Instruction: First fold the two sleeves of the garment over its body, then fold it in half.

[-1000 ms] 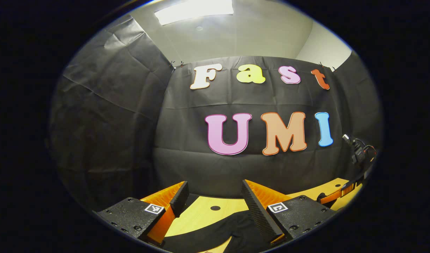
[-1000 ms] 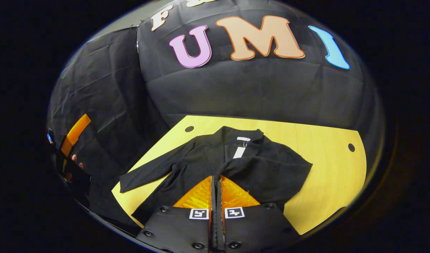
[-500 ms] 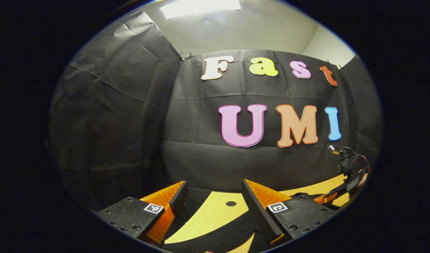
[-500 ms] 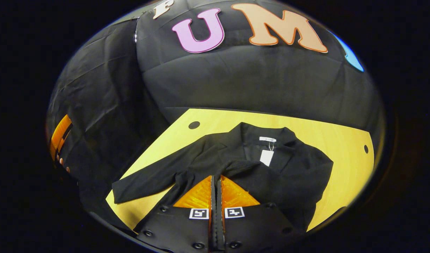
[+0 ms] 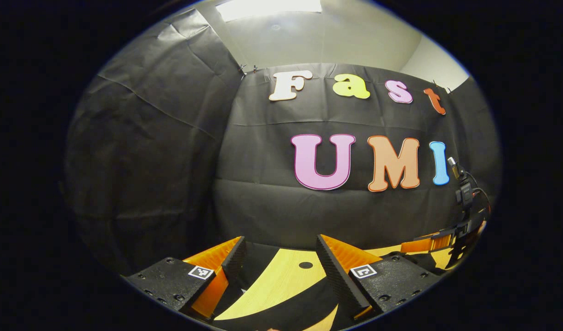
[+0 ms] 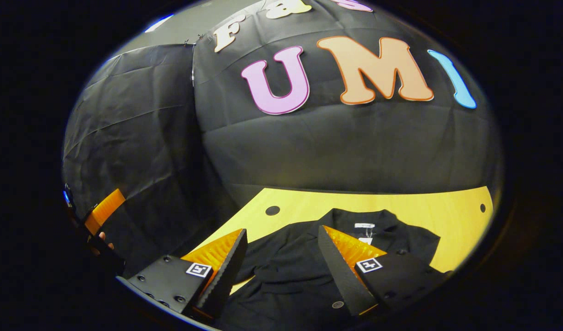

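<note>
Two grippers, both spread wide with nothing between their fingers. Your right gripper (image 6: 281, 266) hangs just above the garment (image 6: 290, 271), which lies flat on the bench (image 6: 400, 211) directly ahead of and below its jaws, collar and white tag (image 6: 364, 226) toward the far side. The cloth is dark, soft and limp, so judge it light but floppy: it will drape and drag rather than hold a shape, and a loose pinch may let a layer slip. One sleeve seems to lie bunched across the body between your right jaws; whether it sits neatly is hard to tell, black on black. Your left gripper (image 5: 281, 271) points mostly at the booth wall, with only a strip of garment (image 5: 290, 303) and bench (image 5: 281, 280) under its released jaws, touching nothing. You can see it again in the right gripper view at the far left (image 6: 97, 220), well apart from the cloth. For the other sleeve, take it near the cuff, pinching through the full thickness, and carry it low so the rest does not pull askew.
</note>
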